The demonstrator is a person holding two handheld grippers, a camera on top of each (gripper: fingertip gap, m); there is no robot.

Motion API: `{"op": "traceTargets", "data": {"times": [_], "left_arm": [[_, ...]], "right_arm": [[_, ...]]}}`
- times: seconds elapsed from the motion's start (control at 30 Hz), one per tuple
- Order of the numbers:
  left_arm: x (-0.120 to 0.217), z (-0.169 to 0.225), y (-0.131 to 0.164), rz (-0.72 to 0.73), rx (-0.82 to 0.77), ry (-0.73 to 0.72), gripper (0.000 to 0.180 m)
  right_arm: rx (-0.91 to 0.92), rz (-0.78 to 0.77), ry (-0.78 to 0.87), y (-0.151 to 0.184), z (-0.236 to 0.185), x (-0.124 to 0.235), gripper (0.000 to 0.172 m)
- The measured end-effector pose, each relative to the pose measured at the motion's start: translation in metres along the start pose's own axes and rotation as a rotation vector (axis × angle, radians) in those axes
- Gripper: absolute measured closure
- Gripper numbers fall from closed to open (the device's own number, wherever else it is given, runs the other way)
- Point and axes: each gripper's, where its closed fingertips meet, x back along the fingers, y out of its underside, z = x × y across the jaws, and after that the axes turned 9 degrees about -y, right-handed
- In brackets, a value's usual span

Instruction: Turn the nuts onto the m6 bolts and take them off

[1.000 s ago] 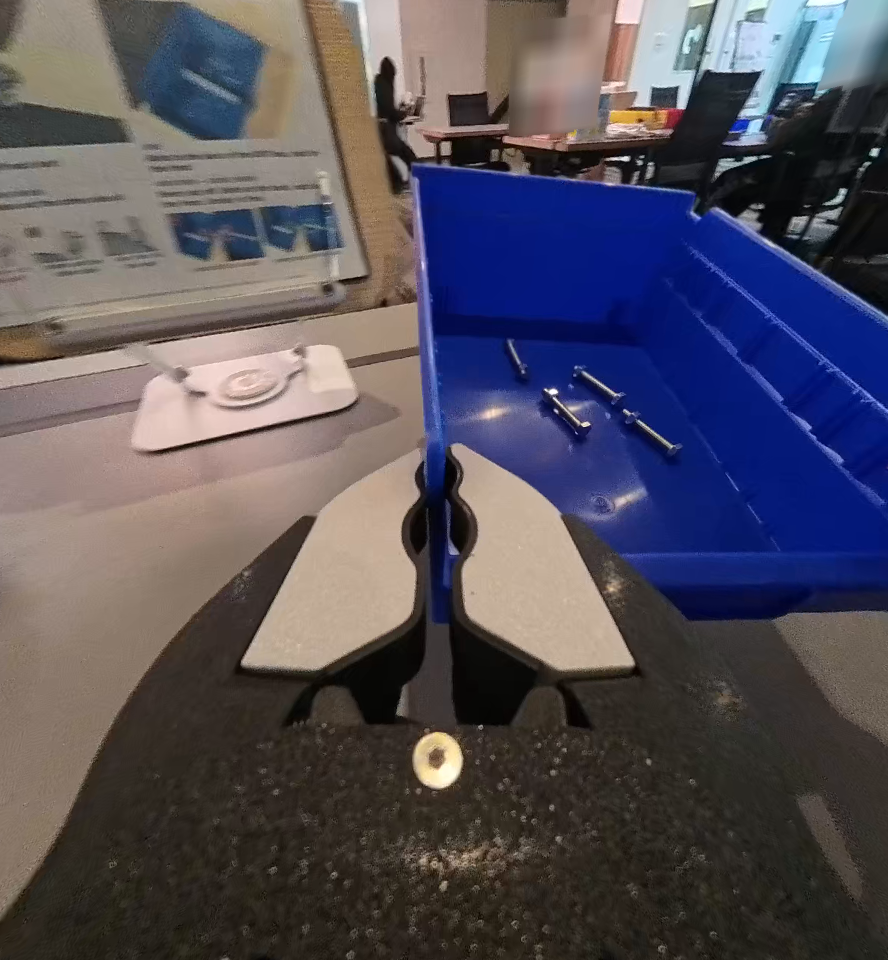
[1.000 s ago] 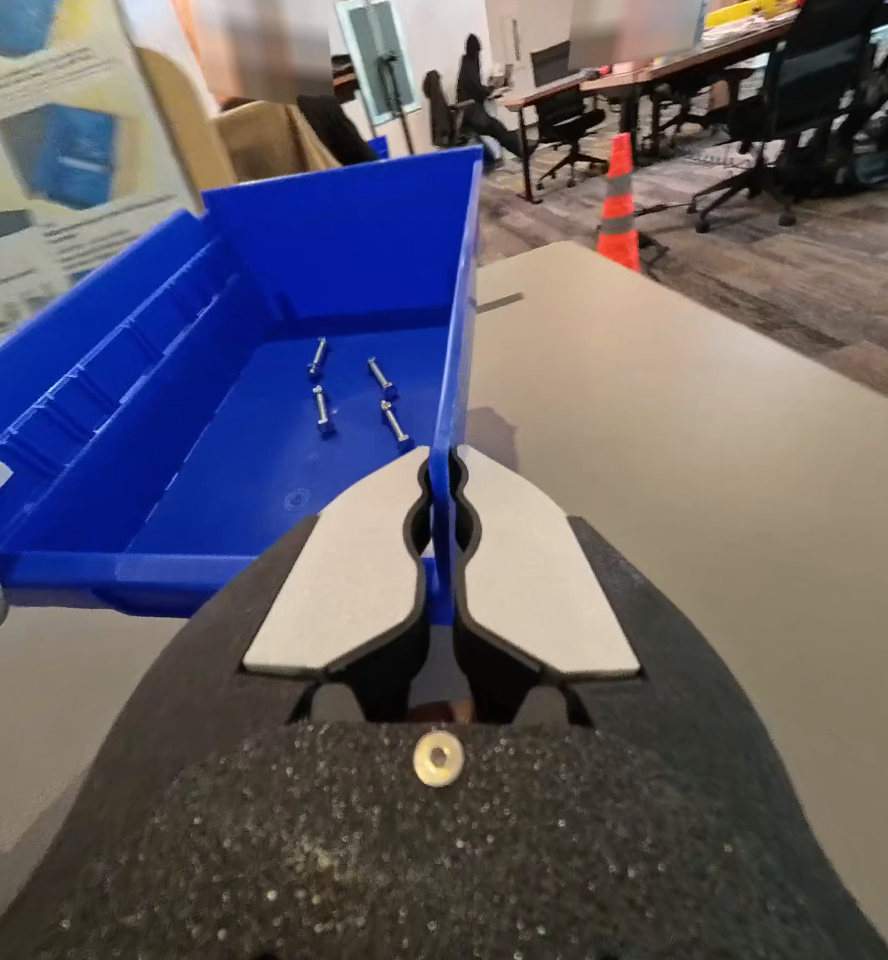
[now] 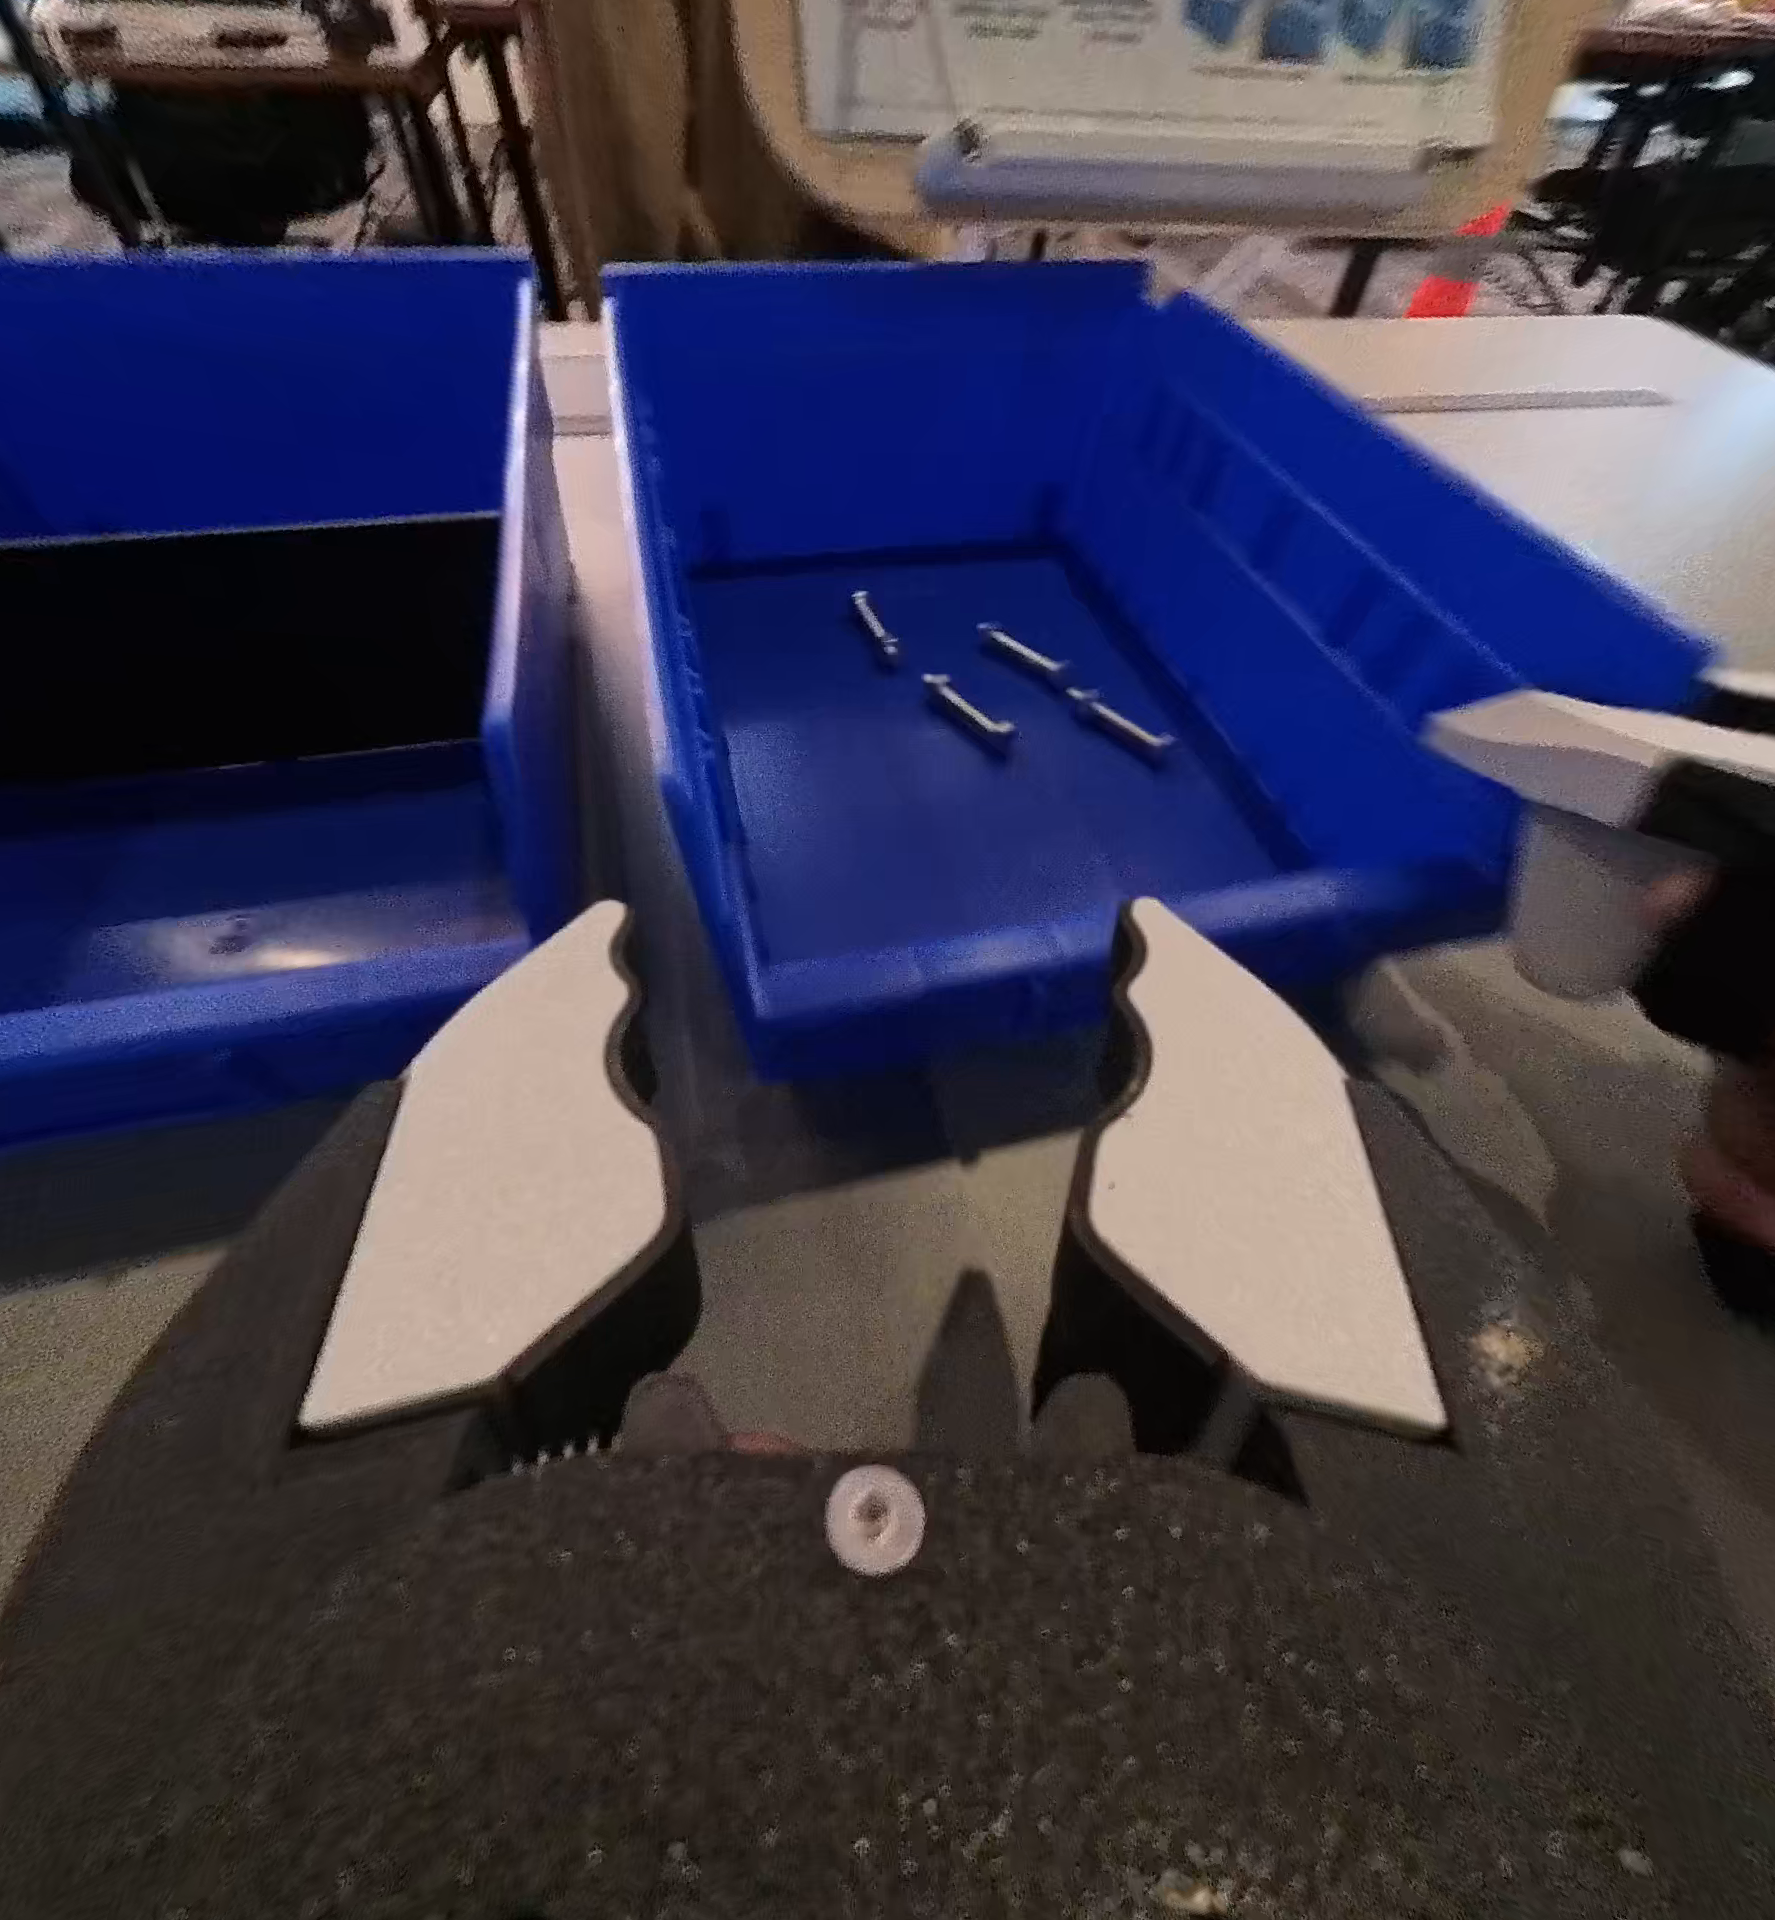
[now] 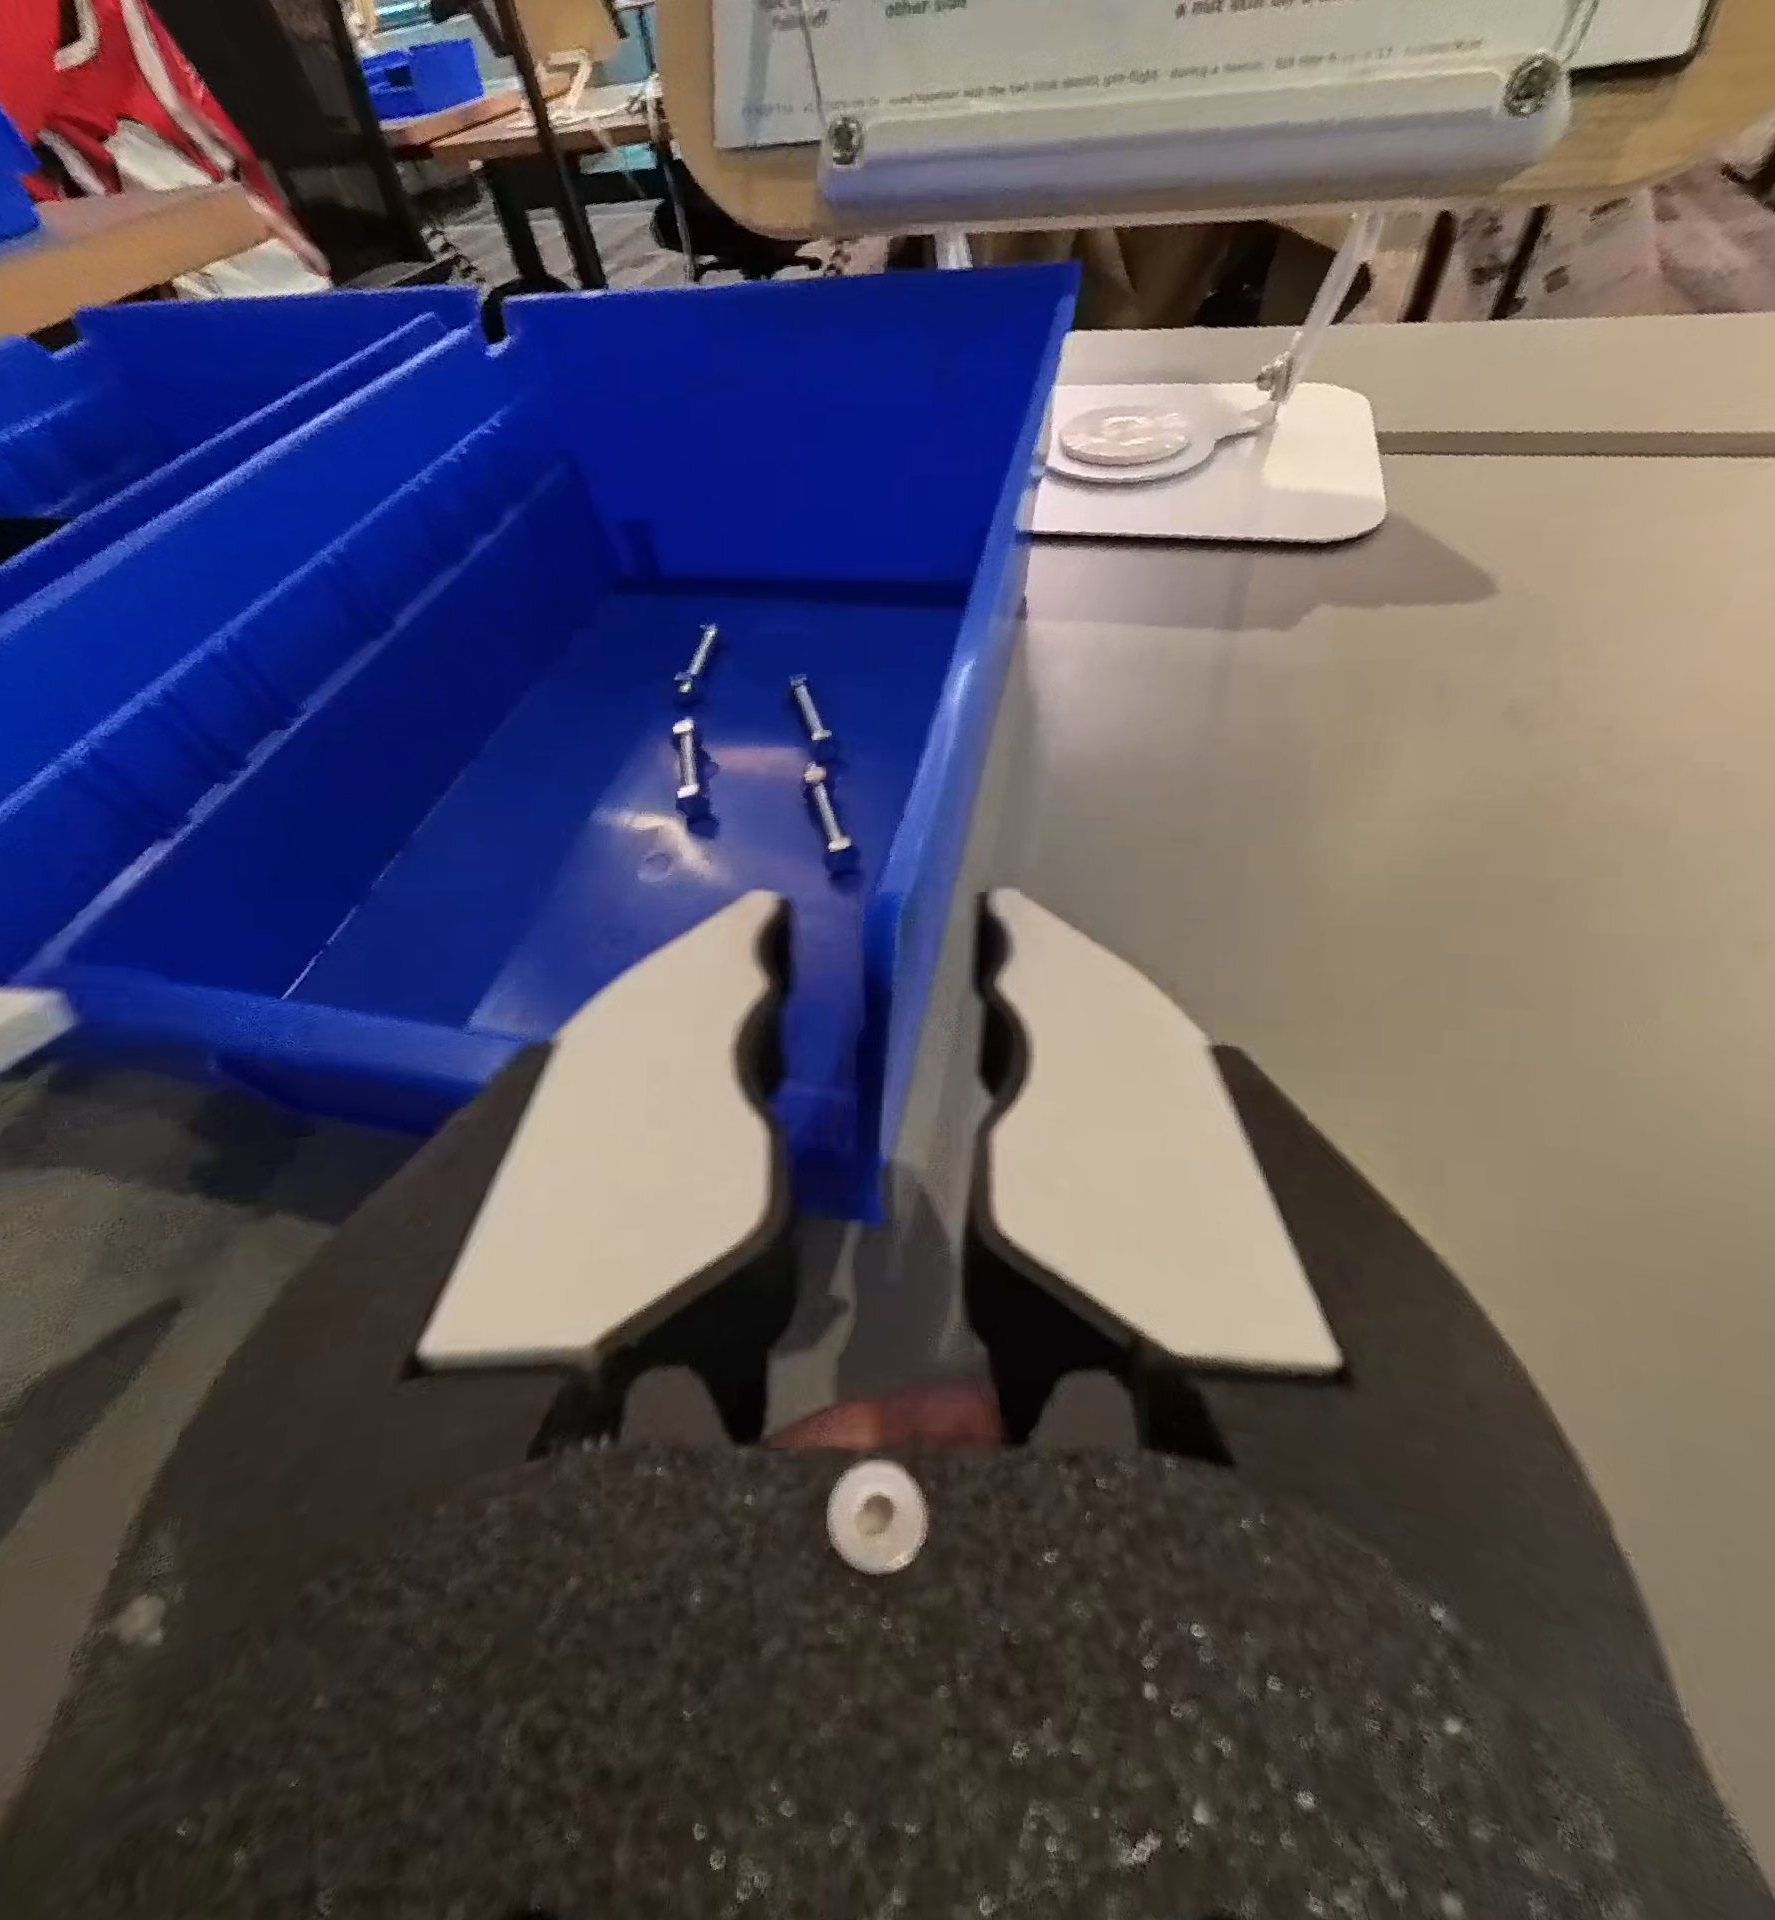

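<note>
Grey worktop carries the blue bin corralling four bolts at twelve o'clock; left claw gapes wide, holding nothing, right claw narrowly straddles the wall untouched.

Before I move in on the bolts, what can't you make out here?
- Nuts on the four bolts: too small in both wrist views.
- Second bin's rear half: in shadow behind a dark divider, left view.
- Right gripper: cropped by the left view's edge.

Open from above: blue bin, walled on all sides. Four bolts toward far end of floor; near half free. Second bin close alongside. Stand base just beside far corner.
</note>
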Motion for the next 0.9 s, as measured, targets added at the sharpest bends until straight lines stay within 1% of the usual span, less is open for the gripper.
{"op": "traceTargets", "data": {"times": [0.03,0.07,0.1,0.13,0.17,0.23,0.27,0.3,0.37,0.43,0.53,0.57,0.6,0.63,0.67,0.77,0.9], "left_arm": [[0.019,-0.003,0.0,0.029,-0.022,0.002,0.101],[0.039,-0.013,-0.001,0.075,-0.032,-0.022,0.109],[0.057,-0.029,-0.004,0.132,-0.024,-0.06,0.125],[0.07,-0.051,-0.007,0.174,-0.004,-0.098,0.139],[0.076,-0.076,-0.007,0.172,0.027,-0.133,0.139],[0.069,-0.133,-0.002,0.113,0.116,-0.199,0.124],[0.06,-0.162,0.003,0.071,0.145,-0.233,0.115],[0.05,-0.19,0.007,0.028,0.153,-0.277,0.11],[0.03,-0.237,0.01,-0.012,0.158,-0.363,0.11],[0.009,-0.265,0.009,-0.031,0.17,-0.392,0.114],[-0.019,-0.279,0.008,-0.058,0.16,-0.384,0.117],[-0.027,-0.279,0.008,-0.066,0.155,-0.376,0.124],[-0.033,-0.28,0.009,-0.073,0.149,-0.375,0.14],[-0.038,-0.276,0.009,-0.077,0.142,-0.339,0.168],[-0.038,-0.272,0.009,-0.082,0.155,-0.318,0.174],[-0.028,-0.259,0.013,-0.084,0.171,-0.283,0.178],[0.006,-0.245,0.025,-0.076,0.147,-0.349,0.178]], "right_arm": [[0.006,-0.012,-0.019,0.003,-0.001,0.004,0.128],[0.018,-0.006,-0.029,0.003,-0.001,0.011,0.122],[0.032,0.012,-0.03,0.003,0.0,0.021,0.118],[0.042,0.035,-0.035,0.002,0.0,0.032,0.118],[0.052,0.06,-0.048,0.002,0.0,0.043,0.12],[0.07,0.107,-0.069,0.0,-0.003,0.065,0.124],[0.086,0.126,-0.078,0.0,-0.006,0.075,0.128],[0.105,0.136,-0.086,0.001,-0.009,0.083,0.13],[0.146,0.142,-0.114,0.005,-0.019,0.097,0.134],[0.166,0.142,-0.139,0.011,-0.029,0.107,0.137],[0.169,0.13,-0.179,0.018,-0.04,0.114,0.14],[0.165,0.118,-0.193,0.022,-0.043,0.113,0.141],[0.161,0.104,-0.206,0.025,-0.046,0.111,0.141],[0.157,0.09,-0.219,0.028,-0.049,0.108,0.141],[0.15,0.076,-0.235,0.031,-0.052,0.105,0.141],[0.13,0.05,-0.28,0.036,-0.067,0.098,0.141],[0.115,0.027,-0.324,0.042,-0.097,0.083,0.139]]}}
